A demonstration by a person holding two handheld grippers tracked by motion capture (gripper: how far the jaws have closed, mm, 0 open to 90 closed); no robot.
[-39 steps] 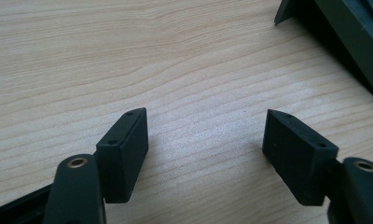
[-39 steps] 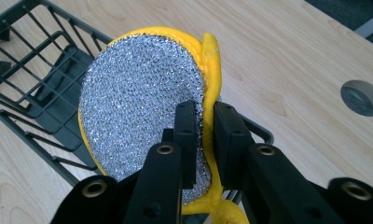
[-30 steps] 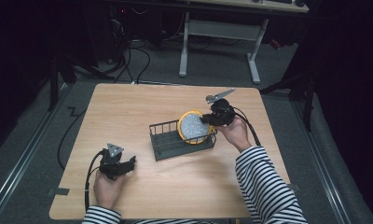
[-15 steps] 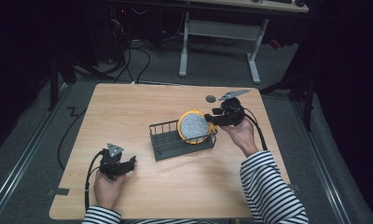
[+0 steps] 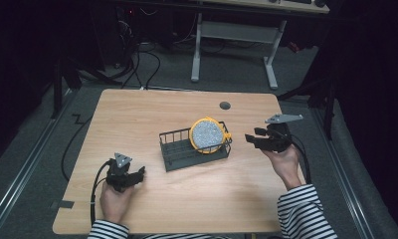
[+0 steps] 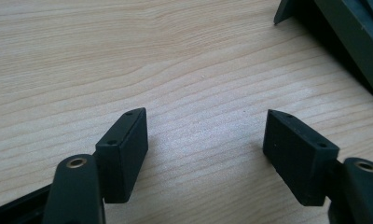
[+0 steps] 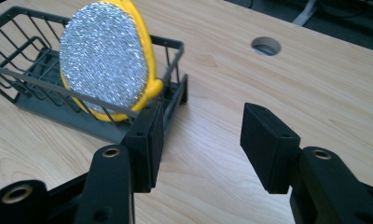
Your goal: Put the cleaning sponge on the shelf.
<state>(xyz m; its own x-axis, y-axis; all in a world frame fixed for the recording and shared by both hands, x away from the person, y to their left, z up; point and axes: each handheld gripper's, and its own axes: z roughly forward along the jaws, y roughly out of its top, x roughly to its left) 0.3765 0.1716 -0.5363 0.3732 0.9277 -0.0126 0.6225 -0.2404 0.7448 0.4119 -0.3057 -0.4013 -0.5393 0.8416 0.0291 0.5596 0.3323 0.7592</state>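
A light wooden rectangular table (image 5: 152, 114) carried a dark grey wire dish rack (image 5: 194, 147) near its centre. A round yellow-rimmed plate with a speckled silver face (image 5: 207, 134) stood on edge in the rack's right end, leaning against the wires. The black right gripper (image 5: 254, 139), held just right of the rack, had its jaws spread and empty. The black left gripper (image 5: 137, 174), low over the table's near-left part, was likewise released, jaws wide apart. A small round cable hole (image 5: 225, 105) lay beyond the rack.
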